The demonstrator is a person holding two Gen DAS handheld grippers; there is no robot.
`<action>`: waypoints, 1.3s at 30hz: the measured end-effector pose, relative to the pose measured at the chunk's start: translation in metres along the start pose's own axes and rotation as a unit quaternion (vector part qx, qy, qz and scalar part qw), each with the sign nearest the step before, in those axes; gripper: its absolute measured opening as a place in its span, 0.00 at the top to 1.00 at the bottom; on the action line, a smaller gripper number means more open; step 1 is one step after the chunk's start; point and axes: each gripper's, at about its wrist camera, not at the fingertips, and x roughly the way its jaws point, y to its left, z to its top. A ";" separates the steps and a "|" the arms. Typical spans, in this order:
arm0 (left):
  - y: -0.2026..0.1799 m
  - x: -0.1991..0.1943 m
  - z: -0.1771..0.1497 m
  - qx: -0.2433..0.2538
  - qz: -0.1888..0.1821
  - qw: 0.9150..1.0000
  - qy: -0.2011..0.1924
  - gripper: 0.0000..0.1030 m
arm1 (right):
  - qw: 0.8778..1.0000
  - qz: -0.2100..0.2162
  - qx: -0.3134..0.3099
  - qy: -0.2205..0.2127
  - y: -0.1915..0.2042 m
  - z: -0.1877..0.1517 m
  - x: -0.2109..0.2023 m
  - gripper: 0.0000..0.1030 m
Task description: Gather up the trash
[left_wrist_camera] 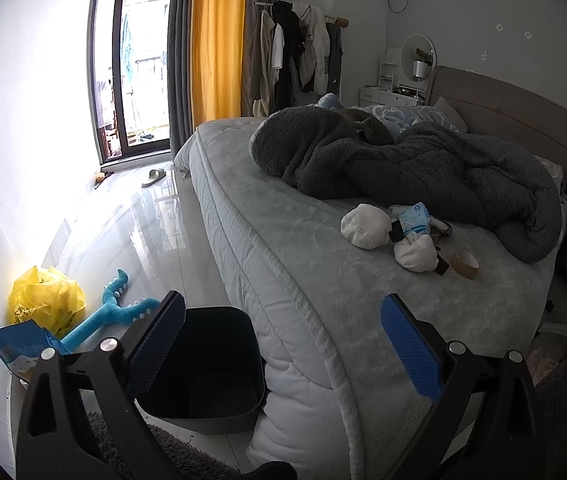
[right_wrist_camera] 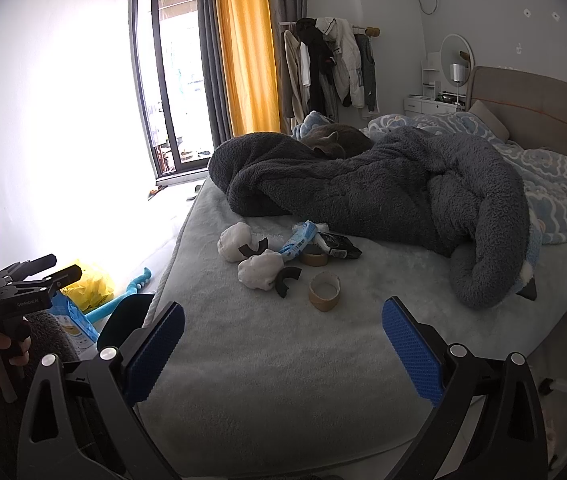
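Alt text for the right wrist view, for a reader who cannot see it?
The open right gripper hovers over a bed strewn with trash: tape rolls, white wads and wrappers. A grey blanket lies behind; the left gripper is at far left.

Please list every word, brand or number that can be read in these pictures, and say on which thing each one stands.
"GenRobot.AI": on the black body of the left gripper, seen from the right wrist view.
Small white print lower on that body: too small to read.
Blue packet on the bed: print blurred.
Black packet: label unreadable.
Blue bag on the floor: print too small to read.
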 end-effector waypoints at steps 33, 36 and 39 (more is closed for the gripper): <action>-0.003 0.015 0.025 0.034 -0.041 0.999 0.008 0.04 | 0.999 0.020 -0.005 0.029 -0.006 0.010 0.037 0.09; -0.003 0.028 0.031 0.038 -0.055 0.998 0.010 0.04 | 0.999 0.019 -0.010 0.037 -0.010 0.013 0.050 0.13; -0.004 0.043 0.034 0.049 -0.062 0.997 0.014 0.04 | 0.999 0.019 -0.017 0.045 -0.014 0.016 0.065 0.19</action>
